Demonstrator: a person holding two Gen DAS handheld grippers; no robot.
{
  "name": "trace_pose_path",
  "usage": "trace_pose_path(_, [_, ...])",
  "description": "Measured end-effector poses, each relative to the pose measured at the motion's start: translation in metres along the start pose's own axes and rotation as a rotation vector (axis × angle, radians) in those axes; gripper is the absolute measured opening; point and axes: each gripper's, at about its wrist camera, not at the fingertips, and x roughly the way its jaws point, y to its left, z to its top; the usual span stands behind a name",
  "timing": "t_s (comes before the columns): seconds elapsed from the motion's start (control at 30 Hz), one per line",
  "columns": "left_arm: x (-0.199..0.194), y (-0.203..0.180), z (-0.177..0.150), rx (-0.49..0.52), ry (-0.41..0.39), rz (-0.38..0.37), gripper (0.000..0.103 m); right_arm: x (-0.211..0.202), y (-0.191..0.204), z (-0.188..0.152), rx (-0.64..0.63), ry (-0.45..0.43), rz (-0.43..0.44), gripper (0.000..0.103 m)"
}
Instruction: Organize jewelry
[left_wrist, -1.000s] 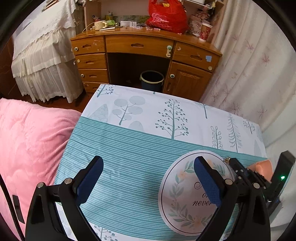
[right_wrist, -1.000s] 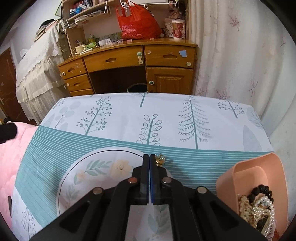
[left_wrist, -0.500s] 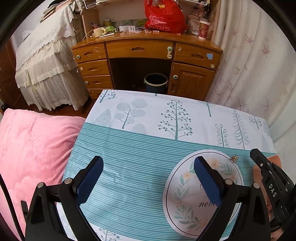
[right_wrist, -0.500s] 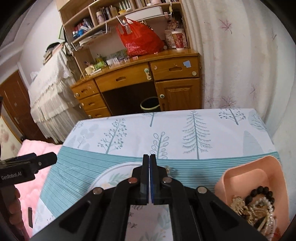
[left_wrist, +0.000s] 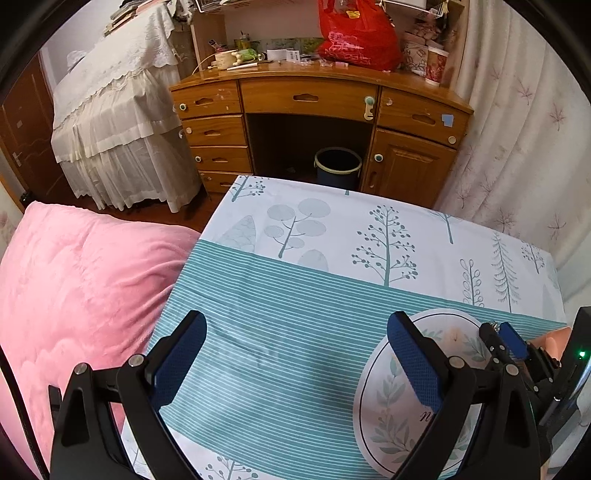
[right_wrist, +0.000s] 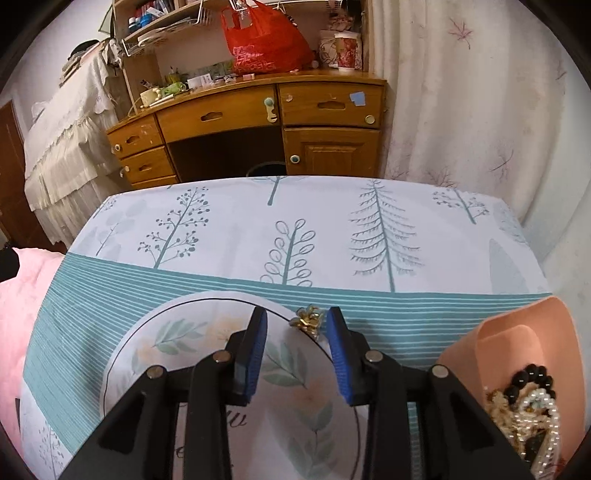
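A small gold flower-shaped piece of jewelry (right_wrist: 308, 320) lies on the far rim of a round floral mat (right_wrist: 177, 332). My right gripper (right_wrist: 296, 315) hovers over it with its jaws opening. The piece sits between the blue fingertips, nearer the right pad, and neither pad presses on it. A pink tray (right_wrist: 517, 332) at the right holds a pile of beads, pearls and chains (right_wrist: 532, 406). My left gripper (left_wrist: 295, 325) stands wide open over the striped cloth, holding nothing. The left wrist view also shows the right gripper (left_wrist: 500, 334) and the mat (left_wrist: 391, 424).
The tree-print tablecloth (right_wrist: 332, 229) covers the table. A pink quilt (left_wrist: 74, 280) lies to the left. Beyond the table's far edge stand a wooden desk (left_wrist: 310, 107) with a red bag (left_wrist: 354, 37) on it, a dark bin (left_wrist: 338, 166) and a curtain (right_wrist: 480, 92).
The right gripper, shut before, lifted away from the gold piece, then came back down with its jaws parted around it. The left gripper stayed open and almost still.
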Motion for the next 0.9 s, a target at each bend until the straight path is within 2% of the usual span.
trace_pose_path(0.13, [0.0, 0.0, 0.0, 0.003, 0.0, -0.002, 0.097, 0.005, -0.003, -0.002, 0.024, -0.004, 0.025, 0.034])
trace_pose_path(0.23, [-0.003, -0.002, 0.0, 0.008, -0.009, -0.008, 0.097, 0.009, -0.004, -0.003, 0.022, -0.002, 0.001, 0.033])
trace_pose_path(0.27, [-0.004, -0.002, -0.001, 0.009, -0.011, -0.009, 0.097, 0.01, -0.004, -0.003, 0.021, -0.003, -0.001, 0.03])
trace_pose_path(0.3, [-0.005, -0.003, -0.001, 0.01, -0.013, -0.011, 0.097, 0.011, -0.004, -0.004, 0.021, -0.002, -0.002, 0.021])
trace_pose_path(0.33, [-0.005, -0.004, -0.001, 0.012, -0.014, -0.012, 0.097, 0.012, -0.004, -0.005, 0.017, -0.006, -0.006, 0.02])
trace_pose_path(0.57, [-0.007, -0.008, -0.002, 0.023, -0.016, -0.012, 0.097, 0.011, -0.007, -0.005, 0.012, -0.019, 0.009, 0.02])
trace_pose_path(0.73, [-0.01, -0.01, -0.003, 0.028, -0.02, -0.017, 0.097, -0.005, -0.009, 0.0, 0.013, -0.043, 0.028, 0.02])
trace_pose_path(0.9, [-0.014, -0.012, -0.004, 0.033, -0.025, -0.025, 0.097, -0.041, -0.009, 0.011, 0.011, -0.095, 0.073, 0.02])
